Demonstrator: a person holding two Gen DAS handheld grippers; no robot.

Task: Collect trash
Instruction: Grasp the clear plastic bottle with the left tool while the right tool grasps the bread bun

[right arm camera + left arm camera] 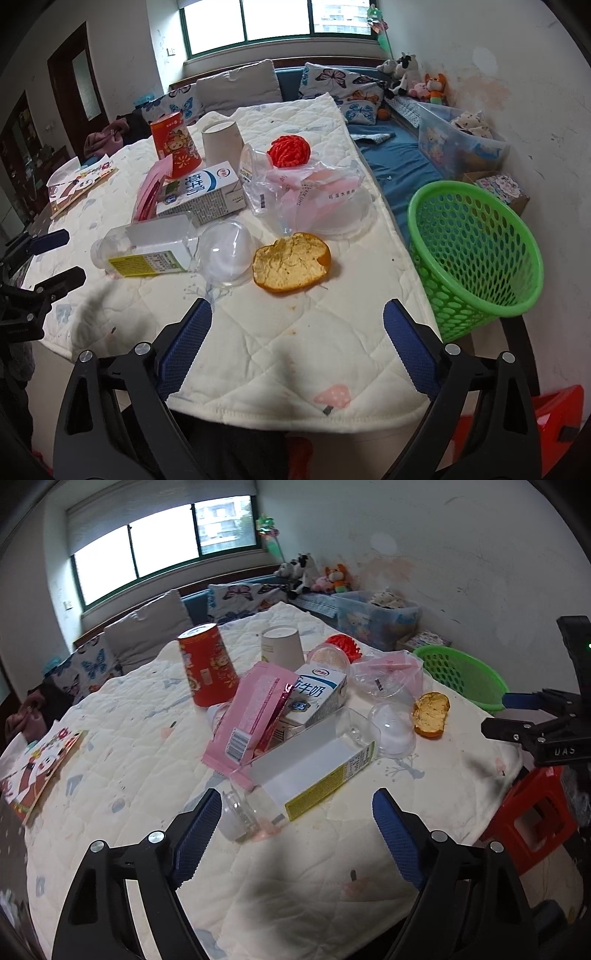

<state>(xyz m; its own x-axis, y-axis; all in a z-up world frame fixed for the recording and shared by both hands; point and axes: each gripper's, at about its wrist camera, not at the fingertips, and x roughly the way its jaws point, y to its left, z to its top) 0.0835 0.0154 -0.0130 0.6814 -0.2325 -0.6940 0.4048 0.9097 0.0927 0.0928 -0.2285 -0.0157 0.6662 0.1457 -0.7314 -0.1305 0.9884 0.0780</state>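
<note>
Left tool and right tool gape, angled downward, empty.

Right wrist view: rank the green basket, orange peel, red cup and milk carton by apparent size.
1. green basket, clearly largest, though nearer
2. milk carton
3. orange peel and red cup: look alike; the peel is nearer, so unranked

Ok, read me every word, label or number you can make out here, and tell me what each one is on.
"牛奶": milk carton.
"DAS": right gripper body, seen from the left wrist.
Barcodes, no digits legible: pink packet; plastic bag.
Too small or blurred: bottle label; red cup; the bag's upside-down print.
</note>
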